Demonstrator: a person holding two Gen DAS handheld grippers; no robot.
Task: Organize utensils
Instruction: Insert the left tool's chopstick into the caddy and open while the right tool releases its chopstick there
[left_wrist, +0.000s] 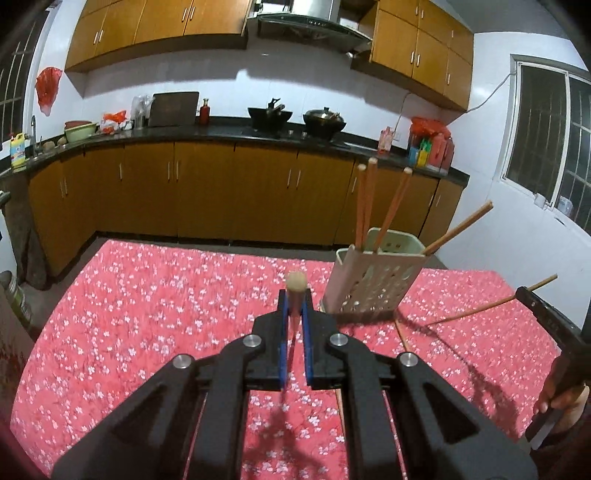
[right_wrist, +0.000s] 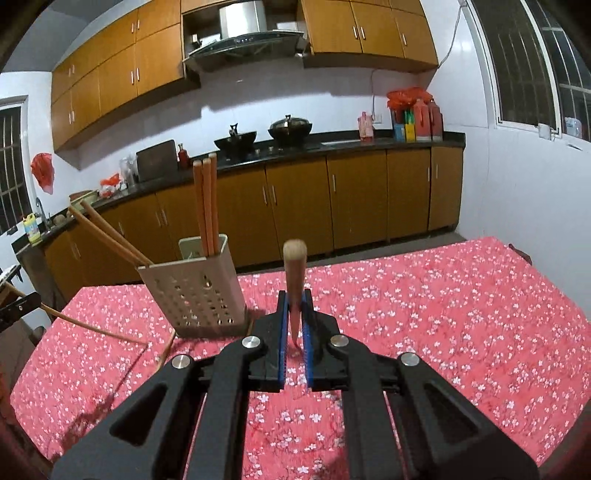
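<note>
I have each tool, left tool (left_wrist: 294, 295) and right tool (right_wrist: 294, 295), pinching one light, stiff, slippery chopstick (left_wrist: 296, 286) near its thick end, holder (right_wrist: 192, 291) ahead.

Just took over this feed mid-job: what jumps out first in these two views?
Each tool grips one chopstick, end pointing up: the left tool holds the left chopstick, the right tool the right chopstick. Behind them on the red floral tablecloth stands a perforated utensil holder with several chopsticks already inside.
</note>
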